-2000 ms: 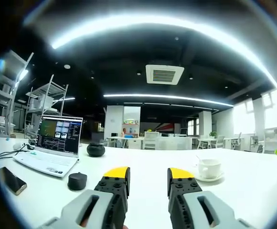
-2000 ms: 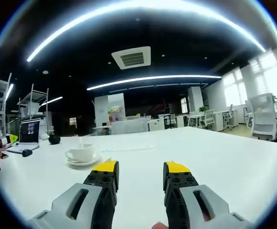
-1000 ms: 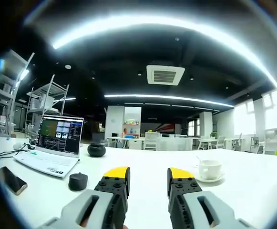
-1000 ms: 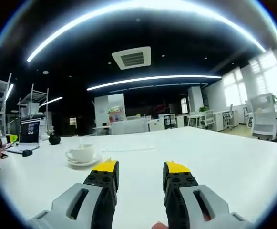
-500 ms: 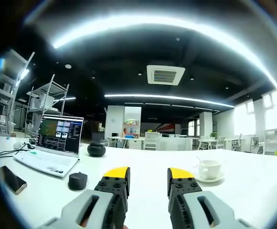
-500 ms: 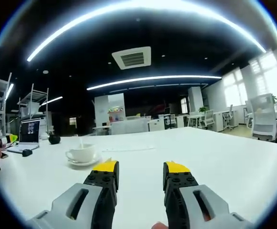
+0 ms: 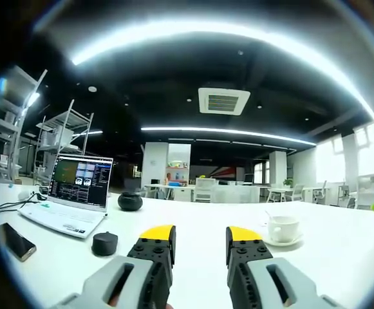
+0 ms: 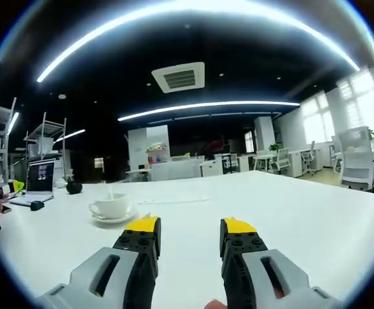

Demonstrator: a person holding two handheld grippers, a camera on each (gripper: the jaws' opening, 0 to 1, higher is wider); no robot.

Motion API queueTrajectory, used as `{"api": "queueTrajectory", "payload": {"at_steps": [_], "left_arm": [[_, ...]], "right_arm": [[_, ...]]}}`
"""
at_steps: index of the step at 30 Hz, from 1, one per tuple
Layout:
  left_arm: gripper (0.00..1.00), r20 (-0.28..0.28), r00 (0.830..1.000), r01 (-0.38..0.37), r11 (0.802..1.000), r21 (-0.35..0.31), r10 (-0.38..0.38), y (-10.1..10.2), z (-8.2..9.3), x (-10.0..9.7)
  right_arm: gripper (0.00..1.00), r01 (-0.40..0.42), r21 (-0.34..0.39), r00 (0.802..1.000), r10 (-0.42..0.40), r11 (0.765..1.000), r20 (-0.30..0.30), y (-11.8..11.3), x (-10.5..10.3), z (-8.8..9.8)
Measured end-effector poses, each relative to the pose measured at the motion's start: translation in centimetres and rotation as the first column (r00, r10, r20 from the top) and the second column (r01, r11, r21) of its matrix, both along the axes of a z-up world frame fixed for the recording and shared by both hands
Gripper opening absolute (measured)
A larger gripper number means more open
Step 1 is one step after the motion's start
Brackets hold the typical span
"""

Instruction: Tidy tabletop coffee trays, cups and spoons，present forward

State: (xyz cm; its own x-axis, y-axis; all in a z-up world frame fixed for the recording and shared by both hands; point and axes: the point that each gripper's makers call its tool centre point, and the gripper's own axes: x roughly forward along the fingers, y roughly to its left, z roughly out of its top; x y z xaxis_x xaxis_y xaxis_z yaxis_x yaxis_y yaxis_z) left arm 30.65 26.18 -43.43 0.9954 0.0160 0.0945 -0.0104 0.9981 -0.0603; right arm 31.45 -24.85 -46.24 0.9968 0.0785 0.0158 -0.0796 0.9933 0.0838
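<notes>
One white ceramic coffee cup (image 7: 282,226), seated on one white round saucer (image 7: 283,241) with one thin spoon handle (image 7: 268,213) rising from its mouth, stands on the broad white desk (image 7: 193,219); in the left gripper view it lies ahead and to the right of the left gripper (image 7: 197,236), and in the right gripper view the same cup (image 8: 109,206) on its saucer (image 8: 112,219) lies ahead and to the left of the right gripper (image 8: 190,227). Two grippers, each with grey bodies, black ribbed fingers and yellow tips: both stand with jaws apart, nothing between them, held low above bare desk and well apart from the cup. One open white laptop with a lit screen (image 7: 78,183) sits at the left of the left gripper view, with one round dark squat object (image 7: 129,202) just to its right, one small black puck-shaped object (image 7: 104,243) in front of it, and one dark smartphone (image 7: 17,242) lying flat at the far left edge. Dark cables (image 7: 16,205) run along the desk to the left of the laptop. Two metal shelving racks (image 7: 59,145) stand behind the laptop. One square ceiling air vent (image 7: 223,100) hangs overhead among long curved light strips (image 7: 225,132). Several white office chairs (image 8: 358,164) and further desks fill the background at the right of the right gripper view.
</notes>
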Motion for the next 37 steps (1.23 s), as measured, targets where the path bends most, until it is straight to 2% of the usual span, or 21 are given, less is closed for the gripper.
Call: {"api": "queueTrajectory", "payload": {"at_steps": [37], "left_arm": [[0.32, 0.005, 1.0, -0.002, 1.0, 0.0, 0.002, 0.3, 0.28, -0.21]], "right_arm": [[0.37, 0.003, -0.007, 1.0, -0.003, 1.0, 0.006, 0.01, -0.32, 0.36]]}}
